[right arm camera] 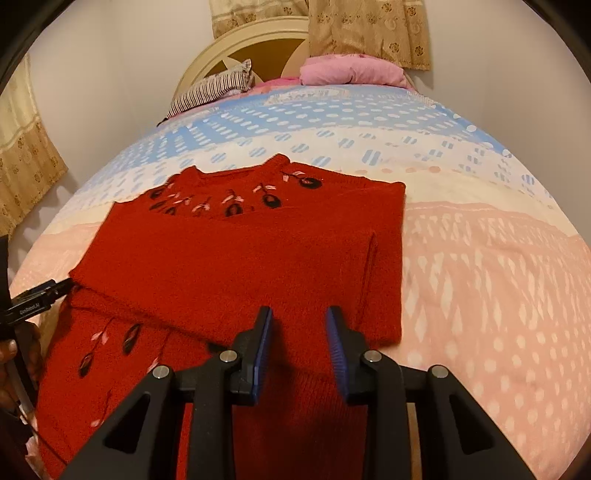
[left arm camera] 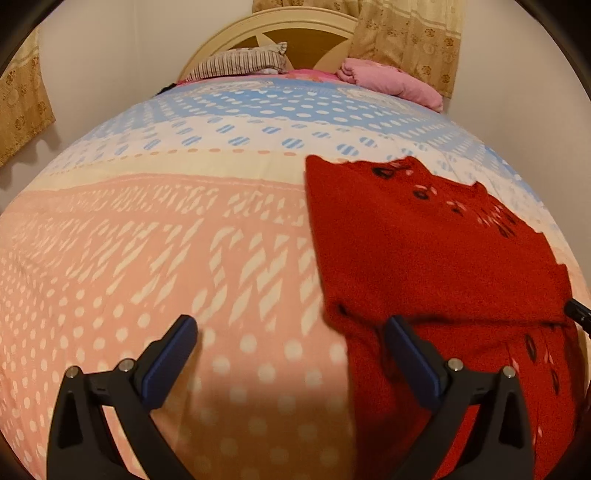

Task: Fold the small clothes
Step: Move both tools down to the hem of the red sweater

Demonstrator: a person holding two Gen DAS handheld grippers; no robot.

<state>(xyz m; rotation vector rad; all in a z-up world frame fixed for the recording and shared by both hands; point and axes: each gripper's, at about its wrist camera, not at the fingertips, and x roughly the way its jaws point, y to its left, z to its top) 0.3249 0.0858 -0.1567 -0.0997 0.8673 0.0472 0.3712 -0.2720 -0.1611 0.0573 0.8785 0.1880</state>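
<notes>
Left wrist view, L to R: the left hand-held gripper (left arm camera: 291, 328) stands wide, nothing between the jaws. Its left finger is over bare bedsheet (left arm camera: 147, 240), its right finger over the near-left edge of the red sweater (left arm camera: 424, 251). The sweater lies at 3 o'clock in this view, flat on the bed w/ a folded flap across the middle and dark embroidered leaves near the collar. Open sheet from 8 to 12 o'clock. At 12: striped pillow (left arm camera: 240, 61), headboard (left arm camera: 295, 26), pink blanket (left arm camera: 391, 81).

Right wrist view, L to R: at 9 o'clock the tip of the left tool touches the flap's left corner; its label has white print, too small to read for sure. The red sweater (right arm camera: 240, 258) fills the centre, collar at 12, its right fold edge straight. The right hand-held gripper (right arm camera: 299, 315) is narrow, jaws apart, over the near hem; pads don't visibly pinch cloth. Bare pink sheet from 2 to 5 o'clock, bed edge curving off at right.
</notes>
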